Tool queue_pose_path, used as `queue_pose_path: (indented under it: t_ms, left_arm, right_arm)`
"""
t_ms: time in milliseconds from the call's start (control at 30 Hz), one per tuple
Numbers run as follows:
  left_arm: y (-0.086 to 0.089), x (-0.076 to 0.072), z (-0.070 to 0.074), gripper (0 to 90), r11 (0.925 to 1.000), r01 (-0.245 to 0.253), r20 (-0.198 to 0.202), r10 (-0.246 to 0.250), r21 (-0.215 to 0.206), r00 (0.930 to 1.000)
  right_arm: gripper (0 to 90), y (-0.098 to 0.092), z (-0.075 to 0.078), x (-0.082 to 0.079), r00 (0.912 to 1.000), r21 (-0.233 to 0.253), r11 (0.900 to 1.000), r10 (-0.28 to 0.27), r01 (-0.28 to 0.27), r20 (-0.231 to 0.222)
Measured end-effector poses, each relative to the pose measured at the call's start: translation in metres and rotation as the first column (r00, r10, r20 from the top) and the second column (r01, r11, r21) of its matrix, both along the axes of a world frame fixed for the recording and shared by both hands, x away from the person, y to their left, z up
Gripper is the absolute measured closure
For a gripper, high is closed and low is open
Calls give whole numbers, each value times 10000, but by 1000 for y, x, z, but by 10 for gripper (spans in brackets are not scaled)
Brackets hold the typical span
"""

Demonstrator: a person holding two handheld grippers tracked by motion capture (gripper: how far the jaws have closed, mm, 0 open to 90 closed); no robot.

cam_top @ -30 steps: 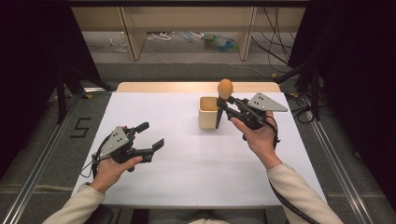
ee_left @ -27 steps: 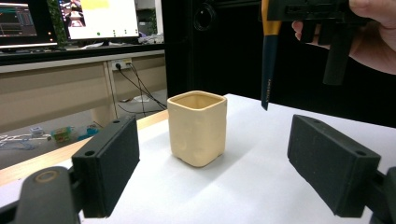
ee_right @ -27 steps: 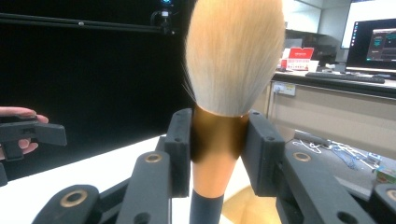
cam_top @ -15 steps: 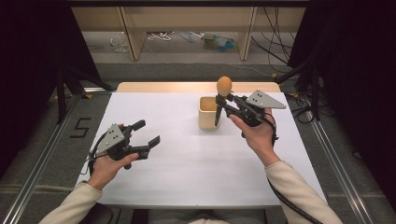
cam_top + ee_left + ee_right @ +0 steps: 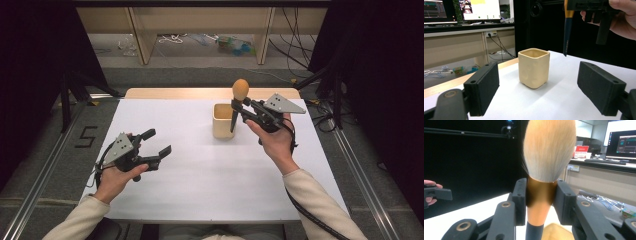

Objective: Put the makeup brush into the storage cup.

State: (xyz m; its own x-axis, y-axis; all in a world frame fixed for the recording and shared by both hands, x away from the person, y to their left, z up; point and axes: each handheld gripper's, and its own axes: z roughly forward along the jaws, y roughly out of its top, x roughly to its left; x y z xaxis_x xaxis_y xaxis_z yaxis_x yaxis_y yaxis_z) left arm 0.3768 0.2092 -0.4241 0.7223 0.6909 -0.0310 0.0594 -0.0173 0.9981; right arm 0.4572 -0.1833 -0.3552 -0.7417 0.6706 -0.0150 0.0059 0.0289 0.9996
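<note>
A cream square cup (image 5: 223,120) (image 5: 533,67) stands on the white table (image 5: 200,180), right of centre toward the back. My right gripper (image 5: 240,106) (image 5: 541,195) is shut on a makeup brush (image 5: 237,102) (image 5: 546,157), held upright with its tan bristle head up. The brush's dark handle tip (image 5: 567,35) hangs just above and beside the cup's right rim. My left gripper (image 5: 159,144) (image 5: 541,87) is open over the table's left side, its jaws pointing at the cup from a distance with nothing between them.
The table's wooden far edge (image 5: 210,93) lies behind the cup. Beyond it stand shelf legs (image 5: 142,40) and loose cables on the floor (image 5: 225,42). Metal rails (image 5: 45,170) run along both sides of the table.
My left gripper has drifted slightly away from me and to the right. The right gripper with the brush has stayed almost still by the cup.
</note>
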Motion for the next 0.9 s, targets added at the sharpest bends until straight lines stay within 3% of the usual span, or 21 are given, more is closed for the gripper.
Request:
queue_pose_path:
  t_ms: [433,900]
  left_arm:
    - [0,1,0,174,10000,61,148,-62,53,9999]
    - [0,0,0,173,10000,-16,35,16,36,10000]
  right_arm:
    - [665,4,2,5,10000,-17,10000,-53,53,63]
    - [666,5,4,9,9998,83,9999,-121,120,159]
